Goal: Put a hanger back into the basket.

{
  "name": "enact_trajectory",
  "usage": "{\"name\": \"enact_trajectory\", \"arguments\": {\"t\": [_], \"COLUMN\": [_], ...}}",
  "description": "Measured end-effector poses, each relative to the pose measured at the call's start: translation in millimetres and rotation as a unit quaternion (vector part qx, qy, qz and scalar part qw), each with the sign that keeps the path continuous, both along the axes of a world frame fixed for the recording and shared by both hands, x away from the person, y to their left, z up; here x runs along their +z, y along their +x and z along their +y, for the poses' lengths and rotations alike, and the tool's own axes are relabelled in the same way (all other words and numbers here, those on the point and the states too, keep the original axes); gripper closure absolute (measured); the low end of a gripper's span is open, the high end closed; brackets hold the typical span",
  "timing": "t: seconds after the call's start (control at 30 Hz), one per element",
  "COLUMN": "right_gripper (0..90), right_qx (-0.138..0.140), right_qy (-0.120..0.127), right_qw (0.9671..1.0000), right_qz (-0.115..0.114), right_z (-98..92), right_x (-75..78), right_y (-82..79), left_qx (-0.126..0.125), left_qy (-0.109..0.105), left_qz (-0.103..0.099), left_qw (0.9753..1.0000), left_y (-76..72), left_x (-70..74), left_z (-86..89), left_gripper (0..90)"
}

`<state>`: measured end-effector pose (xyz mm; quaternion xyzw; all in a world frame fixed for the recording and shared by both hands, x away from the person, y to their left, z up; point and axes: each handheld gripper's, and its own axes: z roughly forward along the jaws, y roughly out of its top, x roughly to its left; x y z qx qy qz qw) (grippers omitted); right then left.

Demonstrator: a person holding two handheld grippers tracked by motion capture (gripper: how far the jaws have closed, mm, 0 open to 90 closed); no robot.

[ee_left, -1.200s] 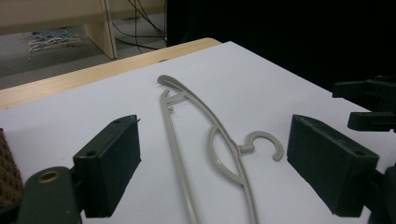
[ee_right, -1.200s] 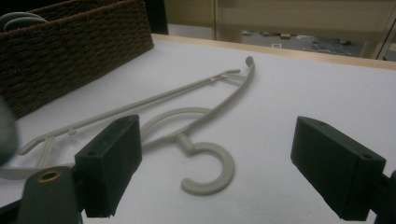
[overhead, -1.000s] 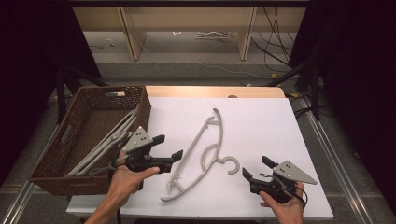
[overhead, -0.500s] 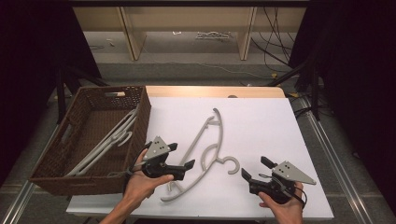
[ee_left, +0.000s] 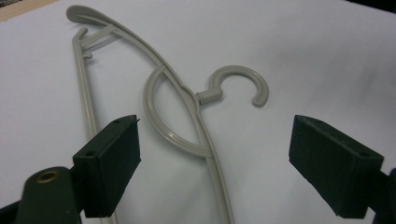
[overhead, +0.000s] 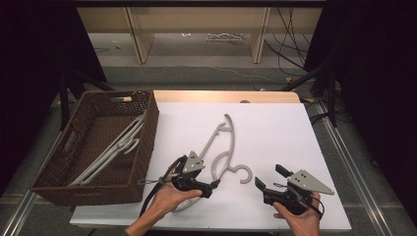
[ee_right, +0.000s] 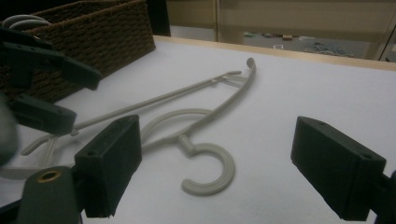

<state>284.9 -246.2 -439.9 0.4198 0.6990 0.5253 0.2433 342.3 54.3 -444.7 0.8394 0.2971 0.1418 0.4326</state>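
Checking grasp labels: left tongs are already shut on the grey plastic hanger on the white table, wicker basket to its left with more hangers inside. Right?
Not quite. The left tongs are open: the left gripper view shows both jaws spread, with the grey plastic hanger lying free between them on the white table. The brown wicker basket with hangers inside is as you said.

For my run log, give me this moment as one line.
left gripper: open, over hanger | right gripper: open, apart from it | basket: holds hangers
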Motion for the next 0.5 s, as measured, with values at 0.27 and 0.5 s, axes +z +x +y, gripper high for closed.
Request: {"name": "enact_trajectory", "arguments": {"t": [0.27,0.5], "right_gripper": [17.4,17.4], "right_qx": [0.003,0.003], "right_qy": [-0.006,-0.006], "right_qw": [1.0,1.0], "right_qz": [0.004,0.006], "right_z": [0.8,2.4], "right_x": [0.5,0.8], "right_y": [-0.6,-0.8], "left_qx": [-0.015,-0.019], "left_qy": [0.041,0.084], "left_qz": [0.018,0.042], "left_qw": [0.9989,0.9954], "left_y": [11.0,17.6], "left_x": [-11.6,-19.9], "left_z": [-8.9,-17.8], "left_gripper": [16.1,18.9]}}
